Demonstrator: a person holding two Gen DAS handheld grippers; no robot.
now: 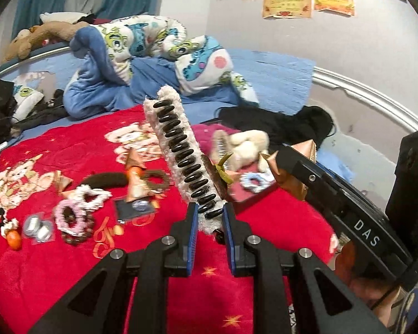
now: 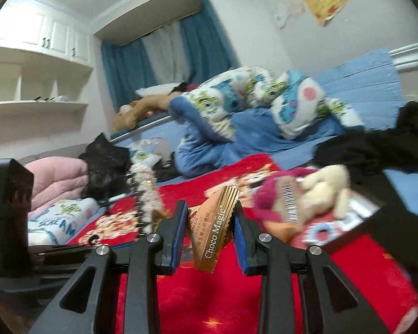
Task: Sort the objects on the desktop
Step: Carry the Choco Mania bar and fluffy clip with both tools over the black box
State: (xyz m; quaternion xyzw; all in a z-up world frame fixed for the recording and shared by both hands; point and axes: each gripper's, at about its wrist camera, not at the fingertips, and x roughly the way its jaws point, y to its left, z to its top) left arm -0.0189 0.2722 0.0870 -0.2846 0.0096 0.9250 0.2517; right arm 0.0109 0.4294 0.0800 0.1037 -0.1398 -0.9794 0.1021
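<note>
Blue curtains [image 2: 125,69], white shelves [image 2: 33,83], pale wall [image 1: 306,41]

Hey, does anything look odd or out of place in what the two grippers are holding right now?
Both are held askew. The left gripper pinches a fuzzy hair clip by one end, so it leans up and away. The right gripper holds a Choco Magic packet tilted between its jaws. Nothing looks spilled or damaged.

Plush toys [image 2: 306,194] motion-blurred — hair clip's [image 1: 181,150] base hidden between tool fingers

even, soft indoor light; strong fisheye bending with dark corners; right wrist view smeared by motion blur.
</note>
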